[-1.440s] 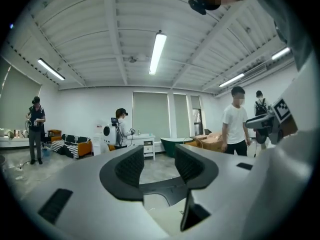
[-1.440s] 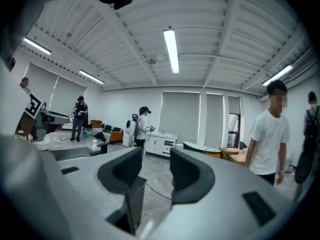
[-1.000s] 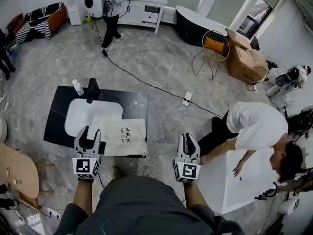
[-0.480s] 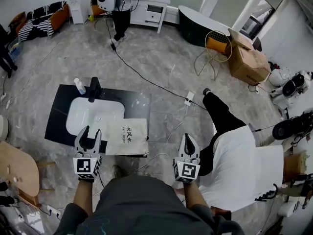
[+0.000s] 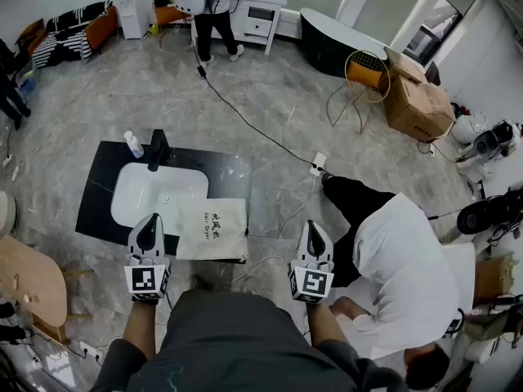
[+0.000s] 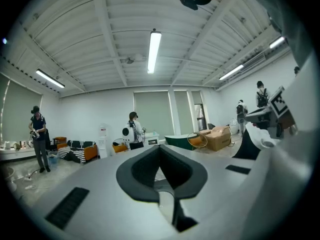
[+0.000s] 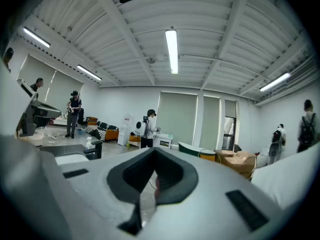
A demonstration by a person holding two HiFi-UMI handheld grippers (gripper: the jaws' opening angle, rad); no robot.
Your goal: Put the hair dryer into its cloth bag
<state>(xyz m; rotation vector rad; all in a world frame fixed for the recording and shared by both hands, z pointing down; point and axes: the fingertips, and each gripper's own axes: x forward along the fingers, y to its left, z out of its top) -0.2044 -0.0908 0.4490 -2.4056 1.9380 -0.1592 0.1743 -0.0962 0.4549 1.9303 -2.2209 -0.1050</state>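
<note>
On the table (image 5: 231,172): cloth bag (image 5: 211,229) lies flat, beside the basin (image 5: 155,196).
Left tongs (image 5: 149,224): just closed, tips together, empty.
Right tongs (image 5: 312,229): together, empty.

**Open desk ahead on the left, a person close on the right**

My left gripper (image 5: 149,221), fingers just closed with nothing between them, hangs over the near edge of the black desk (image 5: 96,194). Ahead, the white basin (image 5: 155,194) lies open. A faucet (image 5: 157,148) and a small bottle (image 5: 131,143) stand at its far rim. The cloth bag (image 5: 214,229) lies flat just to the right. My right gripper (image 5: 311,229) is over floor. A person in white (image 5: 409,268) crouches just beside it, and a power strip (image 5: 318,163) lies on the floor ahead.
</note>
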